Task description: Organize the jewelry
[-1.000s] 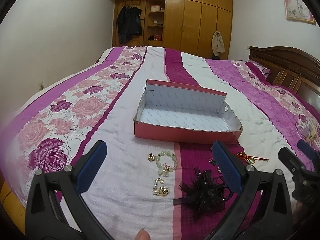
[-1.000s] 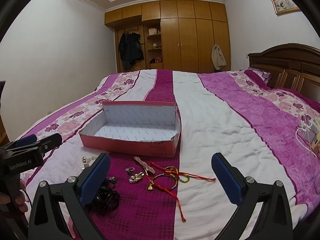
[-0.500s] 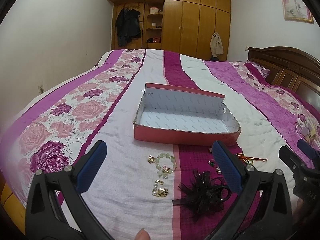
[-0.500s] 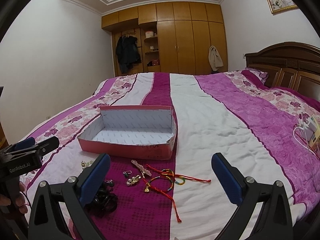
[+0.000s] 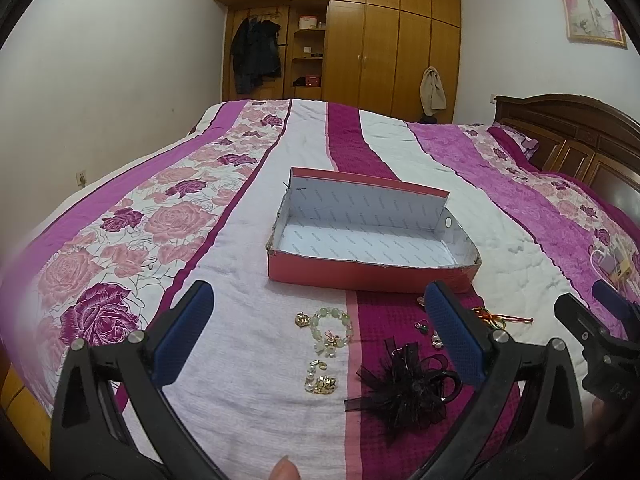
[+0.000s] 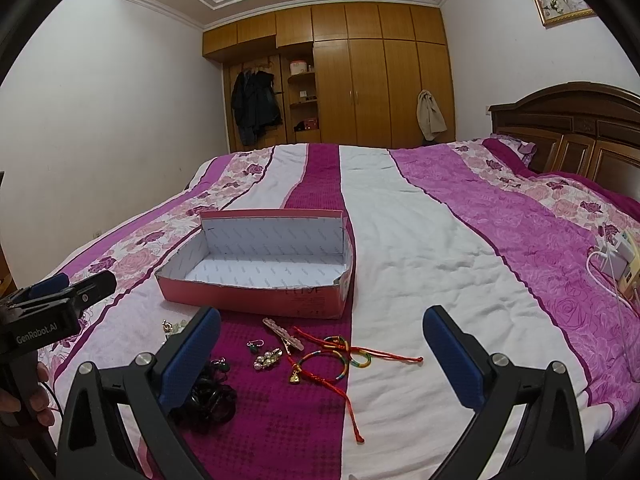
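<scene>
An open pink box (image 5: 372, 276) (image 6: 256, 300) with a white, bare inside lies on the bed. In front of it, loose jewelry is spread: a pale green bead bracelet (image 5: 331, 330), a gold and pearl piece (image 5: 320, 380), a black feathery hair flower (image 5: 404, 388) (image 6: 208, 396), pearl earrings (image 6: 266, 358), a pink hair clip (image 6: 284, 334) and red cord bracelets (image 6: 332, 360). My left gripper (image 5: 320, 340) hovers open above the bead bracelet. My right gripper (image 6: 320, 360) hovers open above the cord bracelets. Neither holds anything.
The bed has a purple, white and floral quilt (image 6: 420, 240). A wooden headboard (image 6: 580, 132) stands at right, a wardrobe (image 6: 360, 80) at the back. A white charger with cable (image 6: 612, 260) lies near the right edge. A hand (image 6: 24, 396) holds the left tool.
Both grippers have tilted slightly upward and drawn back a little, so the box and jewelry sit lower in view. Nothing was picked up.
</scene>
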